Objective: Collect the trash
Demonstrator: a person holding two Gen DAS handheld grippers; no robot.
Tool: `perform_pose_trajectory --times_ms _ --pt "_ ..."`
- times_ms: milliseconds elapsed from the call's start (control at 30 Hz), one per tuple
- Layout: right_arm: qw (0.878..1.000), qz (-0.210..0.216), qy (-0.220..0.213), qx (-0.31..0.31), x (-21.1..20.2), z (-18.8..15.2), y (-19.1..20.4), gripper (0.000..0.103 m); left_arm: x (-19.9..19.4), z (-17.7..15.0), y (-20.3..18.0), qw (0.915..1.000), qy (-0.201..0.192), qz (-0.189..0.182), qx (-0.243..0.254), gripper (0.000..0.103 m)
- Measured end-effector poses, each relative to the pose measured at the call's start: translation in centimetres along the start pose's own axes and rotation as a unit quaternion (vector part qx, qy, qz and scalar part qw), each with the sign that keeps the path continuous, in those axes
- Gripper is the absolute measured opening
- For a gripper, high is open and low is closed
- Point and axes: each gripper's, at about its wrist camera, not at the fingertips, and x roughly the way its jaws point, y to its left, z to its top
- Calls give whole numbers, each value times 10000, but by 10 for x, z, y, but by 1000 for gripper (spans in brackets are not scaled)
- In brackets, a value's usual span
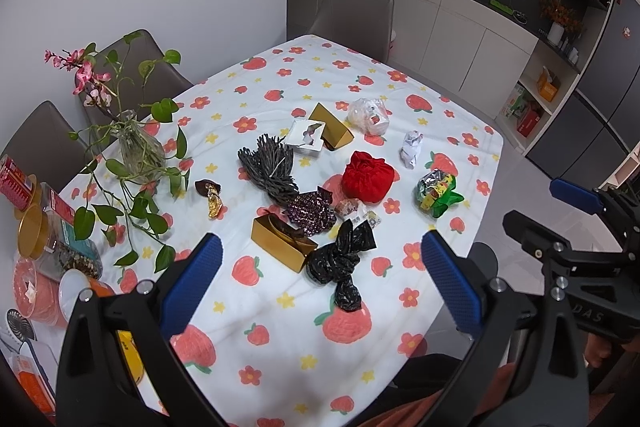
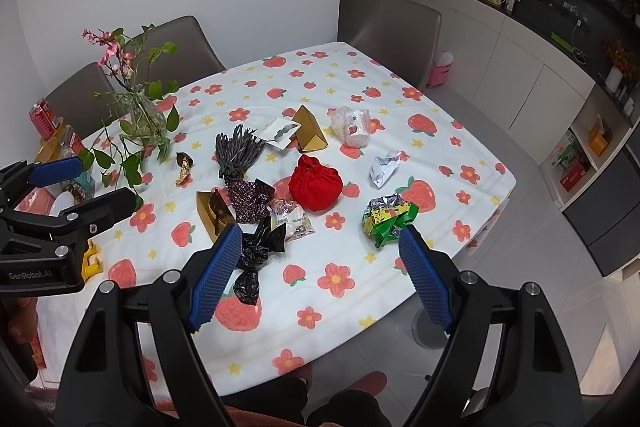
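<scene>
1. Plainly, I was at the very start: both my left gripper [image 1: 320, 283] and my right gripper [image 2: 320, 275] hung above the near edge of the table [image 1: 280, 347], jaws wide apart and holding nothing.
2. The trash lay scattered around the red cloth bundle [image 1: 367, 178]: the crumpled black bag [image 1: 340, 263] nearest me, the gold box [image 1: 282, 243] just left of that bag, the green wrapper [image 1: 438, 193] to the bundle's right.
3. I judged the next move was lowering one gripper over the black bag and closing on its twisted middle.
</scene>
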Motion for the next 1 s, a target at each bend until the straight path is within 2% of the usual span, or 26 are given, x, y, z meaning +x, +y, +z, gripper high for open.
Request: perform_pose_trajectory --times_ms 1000 --pt "10000 6 31 2 1 -3 0 78 0 -2 0 10000 20 -3 4 99"
